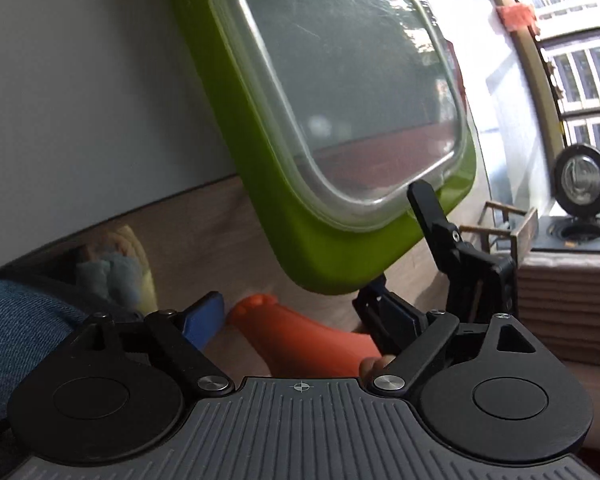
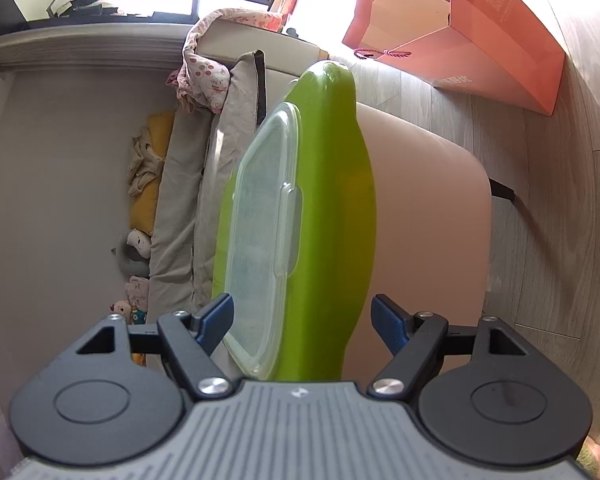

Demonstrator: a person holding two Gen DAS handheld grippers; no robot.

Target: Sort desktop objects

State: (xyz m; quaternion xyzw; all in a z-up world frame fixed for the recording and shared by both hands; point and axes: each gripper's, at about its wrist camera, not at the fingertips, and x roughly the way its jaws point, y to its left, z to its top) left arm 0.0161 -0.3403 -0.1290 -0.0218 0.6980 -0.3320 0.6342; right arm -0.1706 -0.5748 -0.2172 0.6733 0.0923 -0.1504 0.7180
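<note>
My left gripper (image 1: 300,320) sits nearest, its jaws spread wide with nothing between the pads. Just beyond them lies an orange shape (image 1: 300,336) that I can't identify. It may be a slipper on the floor rather than a desktop item.

In the right wrist view, my right gripper (image 2: 304,320) straddles a green box (image 2: 332,200) seen edge-on, with its clear lid (image 2: 260,220) facing left. One blue pad sits against the lid side. A sliver of background shows between the other pad and the green wall, so I cannot tell whether the jaws are truly clamped. The box stands tilted on edge, clear of any surface, so I judge this gripper is carrying it by its near corner.

Further off, on the wooden floor (image 2: 560,200) to the right, is a pink paper bag (image 2: 480,32). A sofa piled with cloth lies far left.

My read is that the sorting is mid-way: the box is lifted with its lid on but not yet set down. No desktop shows here, so I can't say what else is left.
</note>
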